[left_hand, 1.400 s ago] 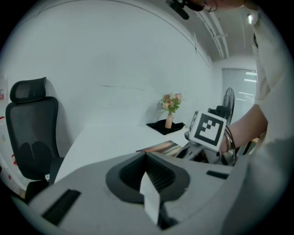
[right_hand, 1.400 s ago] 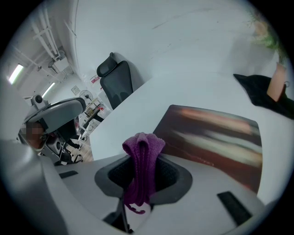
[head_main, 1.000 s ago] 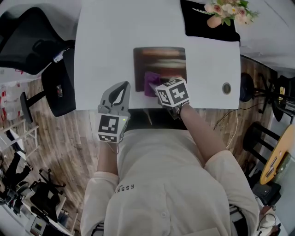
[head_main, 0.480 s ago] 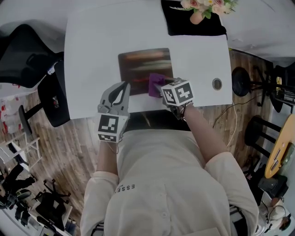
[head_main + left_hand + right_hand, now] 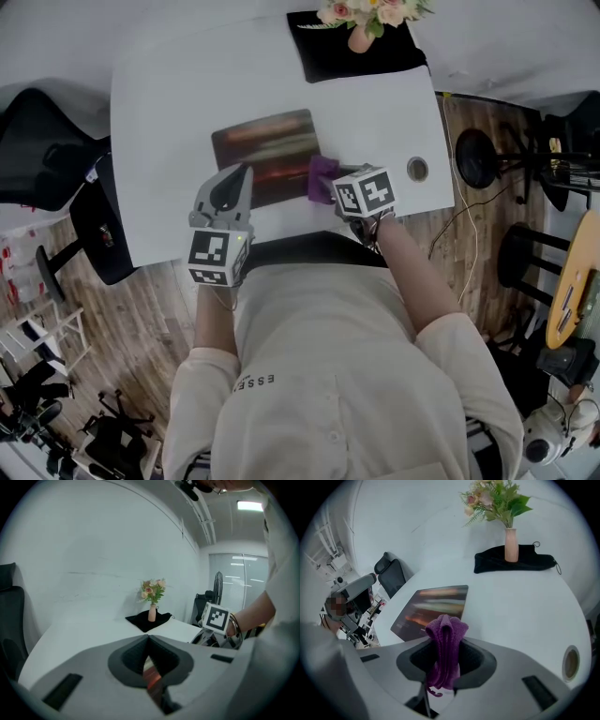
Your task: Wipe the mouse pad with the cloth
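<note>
Purple cloth [image 5: 445, 637] bunches between the jaws of our right claw [image 5: 443, 663], which we clamp on it at the right edge of the dark mouse pad [image 5: 262, 145] on the white tabletop [image 5: 159, 122]. Our left claw [image 5: 149, 644] holds nothing, jaws together, by the pad's near edge.

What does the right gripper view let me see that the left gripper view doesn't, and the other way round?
Only the right gripper view shows the purple cloth pinched between the jaws of the right gripper, most of the mouse pad lying flat, and a round hole in the white table. Only the left gripper view shows that gripper's marker cube, the person's forearm and a ceiling light. Both show the vase of flowers standing on a black cloth.
</note>
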A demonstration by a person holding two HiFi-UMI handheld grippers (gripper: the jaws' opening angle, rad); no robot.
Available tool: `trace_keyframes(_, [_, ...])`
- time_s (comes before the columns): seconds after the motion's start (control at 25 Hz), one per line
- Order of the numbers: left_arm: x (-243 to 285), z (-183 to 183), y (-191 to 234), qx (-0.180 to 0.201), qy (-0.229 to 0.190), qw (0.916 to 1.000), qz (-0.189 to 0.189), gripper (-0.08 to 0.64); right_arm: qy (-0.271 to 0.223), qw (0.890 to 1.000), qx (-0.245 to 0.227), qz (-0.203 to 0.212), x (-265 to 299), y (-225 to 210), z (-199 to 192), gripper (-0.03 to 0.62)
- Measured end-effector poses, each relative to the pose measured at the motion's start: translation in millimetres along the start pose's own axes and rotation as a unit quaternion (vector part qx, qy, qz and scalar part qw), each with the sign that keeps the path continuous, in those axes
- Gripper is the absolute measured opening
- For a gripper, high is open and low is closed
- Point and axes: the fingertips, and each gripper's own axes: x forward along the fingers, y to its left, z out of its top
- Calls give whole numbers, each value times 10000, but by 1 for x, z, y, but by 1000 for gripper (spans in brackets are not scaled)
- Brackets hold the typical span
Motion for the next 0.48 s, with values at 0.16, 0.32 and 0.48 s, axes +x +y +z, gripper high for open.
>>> trace_keyframes(0.16, [12, 5, -6, 90, 16, 9999, -73, 0, -22, 9999, 62, -129, -9, -18, -4, 115])
trace_keyframes(0.32, [17, 10, -7, 187, 34, 9998, -60, 0, 16, 9991, -172, -398, -19, -32, -2, 115])
trace_keyframes(0.48, [13, 18, -1, 283, 18, 9996, 37, 0, -288, 9971, -548, -432, -33, -29, 19, 115])
